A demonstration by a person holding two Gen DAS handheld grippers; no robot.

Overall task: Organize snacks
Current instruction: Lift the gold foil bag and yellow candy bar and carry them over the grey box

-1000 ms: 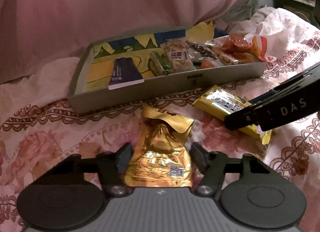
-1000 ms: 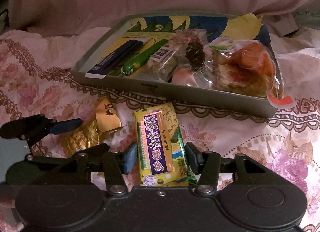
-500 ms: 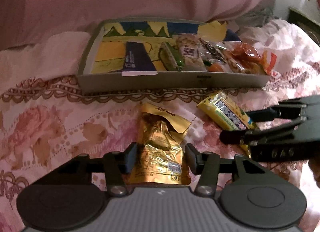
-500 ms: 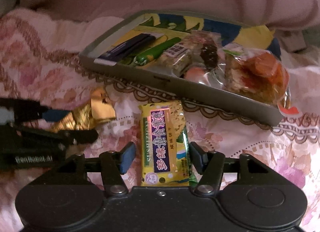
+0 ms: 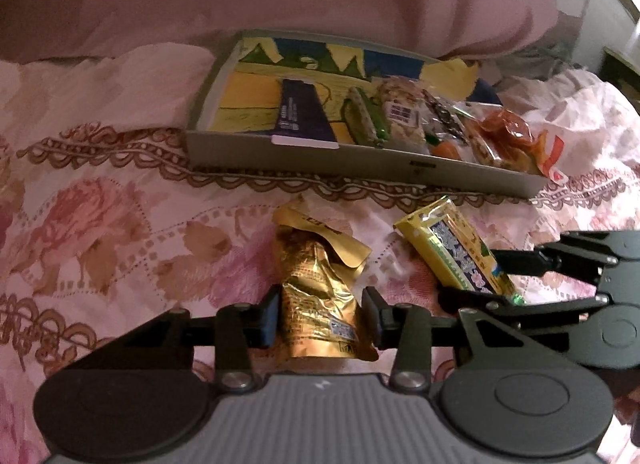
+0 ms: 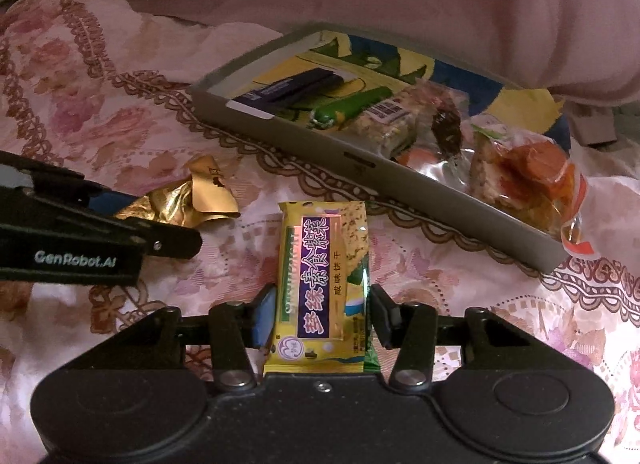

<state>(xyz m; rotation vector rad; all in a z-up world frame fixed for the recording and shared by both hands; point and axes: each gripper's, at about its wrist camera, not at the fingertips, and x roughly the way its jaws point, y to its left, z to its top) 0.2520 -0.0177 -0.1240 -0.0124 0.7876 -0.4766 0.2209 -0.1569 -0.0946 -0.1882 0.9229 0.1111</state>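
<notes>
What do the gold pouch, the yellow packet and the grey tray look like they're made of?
Gold pouch: likely metallic foil film; it is shiny, with sharp crinkles and a folded-over top. Yellow packet: glossy printed plastic wrap, judging by glare streaks and flat sealed ends. Grey tray: matte with straight, thin walls; probably cardboard or plastic, unclear which.

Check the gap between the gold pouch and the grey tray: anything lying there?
Nothing: only bare floral bedspread separates the gold pouch from the grey tray, shown in the left wrist view.

gold pouch (image 5: 320, 296) crumpled | yellow cracker pack (image 6: 324, 284) flat | both before tray (image 5: 360, 159)
</notes>
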